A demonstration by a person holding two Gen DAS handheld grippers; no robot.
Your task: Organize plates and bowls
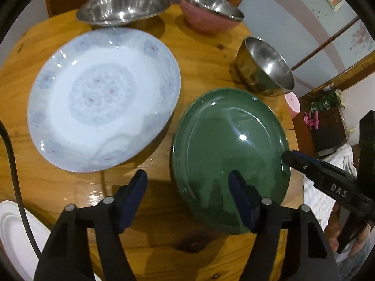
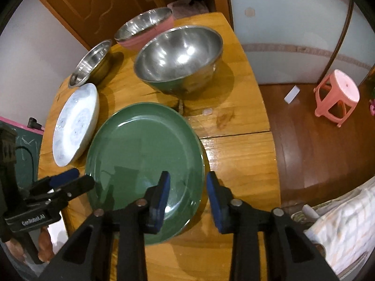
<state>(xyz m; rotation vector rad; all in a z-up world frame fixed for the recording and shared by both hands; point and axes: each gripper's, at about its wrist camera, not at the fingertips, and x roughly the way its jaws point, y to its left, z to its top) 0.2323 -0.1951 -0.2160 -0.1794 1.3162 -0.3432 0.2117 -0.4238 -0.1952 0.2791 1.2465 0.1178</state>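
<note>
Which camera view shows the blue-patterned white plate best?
The left wrist view: the patterned plate fills the frame's left, its whole face and centre pattern visible. The right wrist view shows it small at the left edge, foreshortened.

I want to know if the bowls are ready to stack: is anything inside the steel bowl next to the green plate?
Nothing: the steel bowl shows a bare, shiny inside down to its bottom. What is beneath it on the table is covered.

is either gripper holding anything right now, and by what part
Nothing is held. The left gripper straddles the green plate's near-left rim, the right gripper its near-right rim, but both stand open with no pad pressing on it.
</note>
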